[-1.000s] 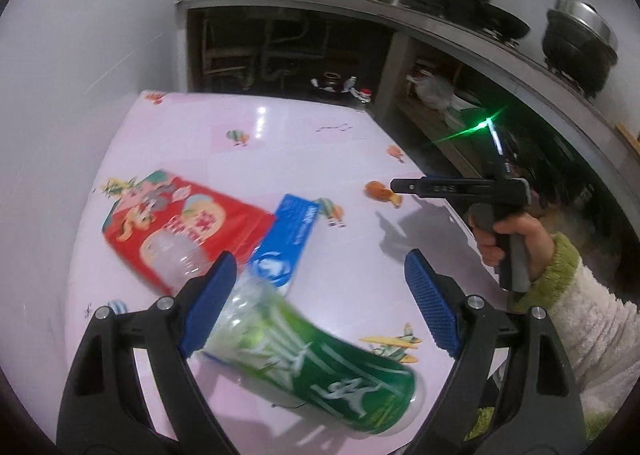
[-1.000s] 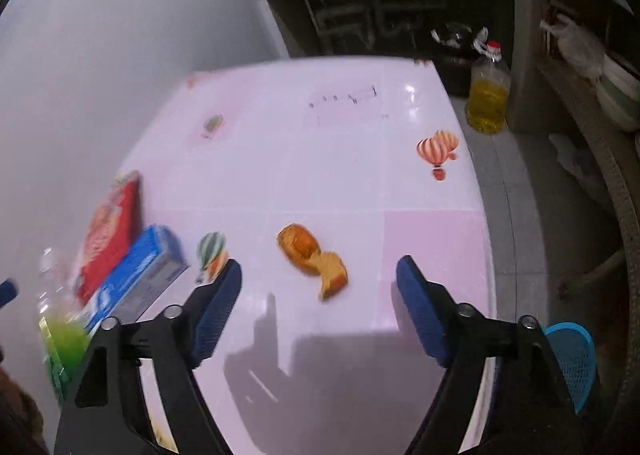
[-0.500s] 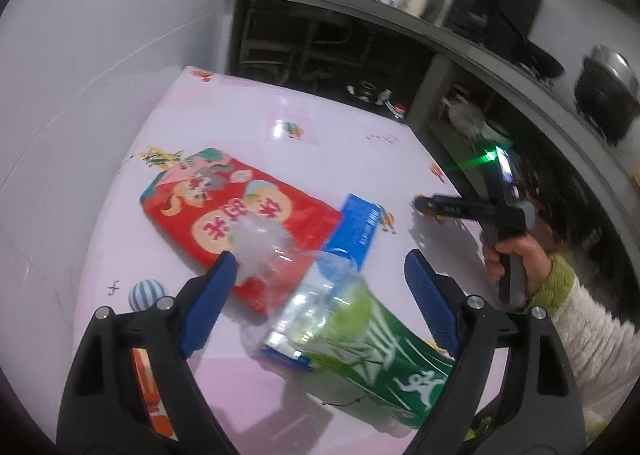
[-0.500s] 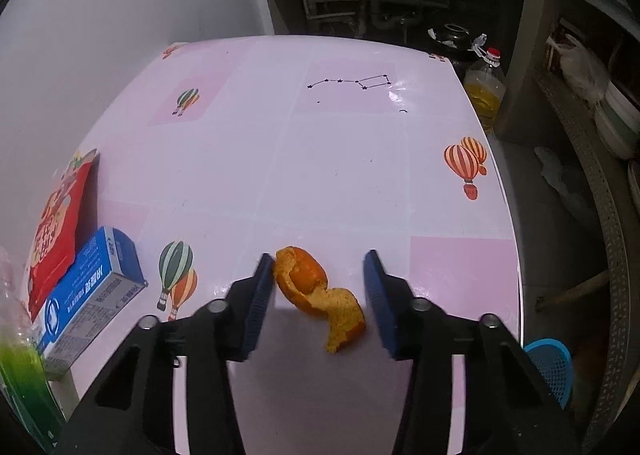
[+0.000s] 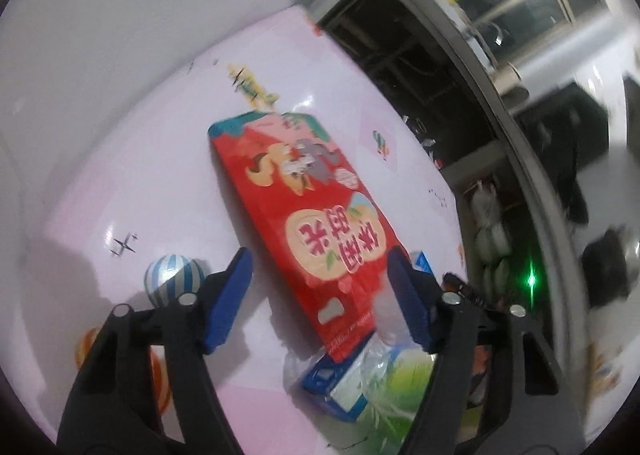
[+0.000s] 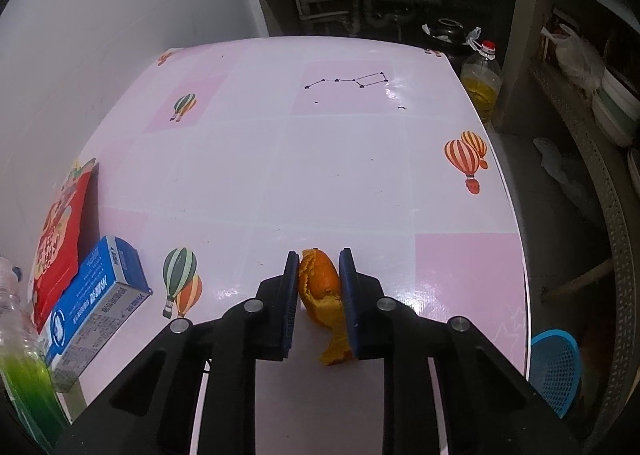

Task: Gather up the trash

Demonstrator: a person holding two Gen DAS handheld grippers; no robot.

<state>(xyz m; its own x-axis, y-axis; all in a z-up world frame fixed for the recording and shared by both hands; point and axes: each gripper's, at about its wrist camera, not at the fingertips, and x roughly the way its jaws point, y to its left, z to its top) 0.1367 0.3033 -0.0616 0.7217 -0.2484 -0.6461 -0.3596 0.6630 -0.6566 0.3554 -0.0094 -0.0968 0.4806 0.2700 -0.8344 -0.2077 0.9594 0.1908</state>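
The right gripper [image 6: 319, 291] points down at the pink table [image 6: 340, 159], its two blue pads closing on the one orange peel [image 6: 320, 287]; both pads press the peel's sides, and the peel's lower tip hangs out below them, near the table's near edge. To its left, along the table's left side, lie three more pieces of trash: one blue box [image 6: 94, 303] nearest the peel, one red packet [image 6: 60, 231] behind it against the wall, and one clear bottle [image 6: 20, 367] with green liquid at the frame's edge, just beside the box.

In the left wrist view the left gripper [image 5: 320, 295] is rolled over and tilted down, its pads spread and closing, with the near end of the red packet [image 5: 308, 215] between them; the right pad lies close to the packet's edge, the left pad stands apart from it, and I cannot tell whether either touches. Below the packet's near end the blue box [image 5: 328, 379] and the bottle [image 5: 384, 387] with its green label lie together, partly under the packet.

Farther off, past the table's far right corner, one oil bottle [image 6: 482, 79] stands on the floor. One blue basket [image 6: 554, 371] sits low beside the table's right edge.
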